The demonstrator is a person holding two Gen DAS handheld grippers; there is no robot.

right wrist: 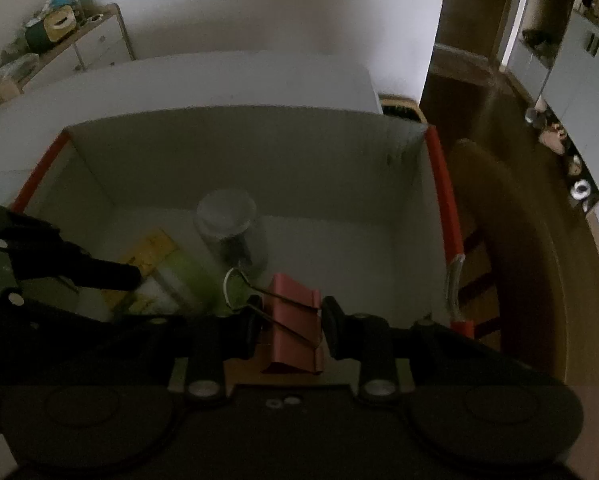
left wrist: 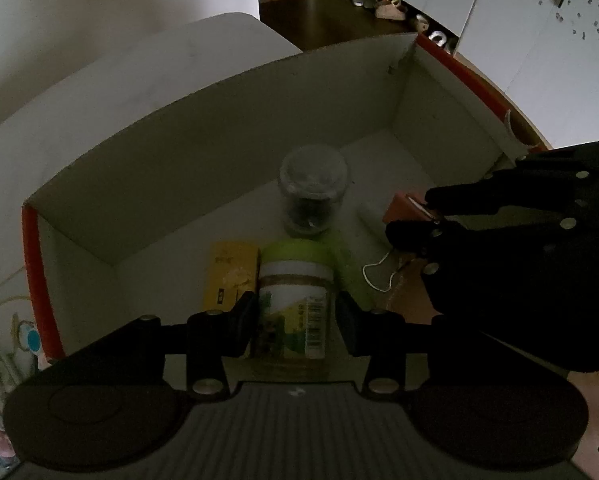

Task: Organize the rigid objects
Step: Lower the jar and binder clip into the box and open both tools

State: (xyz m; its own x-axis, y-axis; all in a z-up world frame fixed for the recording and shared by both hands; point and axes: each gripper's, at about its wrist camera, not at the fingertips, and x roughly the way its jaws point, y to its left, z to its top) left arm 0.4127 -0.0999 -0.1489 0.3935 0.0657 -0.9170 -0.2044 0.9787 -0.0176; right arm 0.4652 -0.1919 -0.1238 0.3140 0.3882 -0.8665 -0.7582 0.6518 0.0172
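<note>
A white cardboard box (left wrist: 203, 152) with red edges holds a clear jar with a clear lid (left wrist: 313, 196) and a flat yellow packet (left wrist: 231, 272). My left gripper (left wrist: 295, 320) is shut on a green-lidded labelled jar (left wrist: 295, 300), held low inside the box beside the yellow packet. My right gripper (right wrist: 287, 330) is shut on a large pink binder clip (right wrist: 295, 328), held over the box's near right part. In the left wrist view the right gripper (left wrist: 427, 216) and the clip (left wrist: 405, 208) show at right. The box (right wrist: 235, 148), clear jar (right wrist: 231, 228) and green-lidded jar (right wrist: 179, 280) show in the right wrist view.
The box stands on a white surface (left wrist: 99, 72). A wooden floor (right wrist: 511, 240) lies to the right, with white cabinets (left wrist: 539, 40) and shoes beyond. A cluttered shelf unit (right wrist: 71, 40) stands at far left. A thin white cord (left wrist: 375, 276) lies inside the box near the right gripper.
</note>
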